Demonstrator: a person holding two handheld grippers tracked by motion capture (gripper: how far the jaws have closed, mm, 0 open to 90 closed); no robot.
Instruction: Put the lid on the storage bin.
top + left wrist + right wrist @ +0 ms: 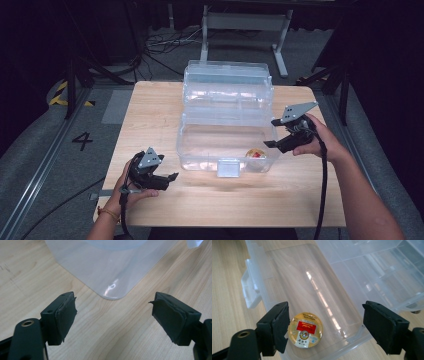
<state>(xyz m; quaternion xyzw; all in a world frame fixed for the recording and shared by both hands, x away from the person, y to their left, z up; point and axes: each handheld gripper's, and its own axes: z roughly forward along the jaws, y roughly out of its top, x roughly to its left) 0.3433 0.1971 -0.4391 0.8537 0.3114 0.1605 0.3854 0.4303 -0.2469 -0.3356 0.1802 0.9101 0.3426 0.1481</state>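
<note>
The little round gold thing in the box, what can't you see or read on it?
- Round gold tin, right gripper view: the label print is too small to read; the left finger covers its edge.
- Same tin, high view: tiny, blurred behind the clear box wall.
- What is inside it: hidden by its lid.

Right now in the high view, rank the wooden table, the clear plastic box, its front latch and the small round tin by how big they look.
1. Wooden table
2. Clear plastic box, lid open
3. Front latch
4. Round tin, in the box's front right corner; only slightly smaller-looking than the latch
</note>
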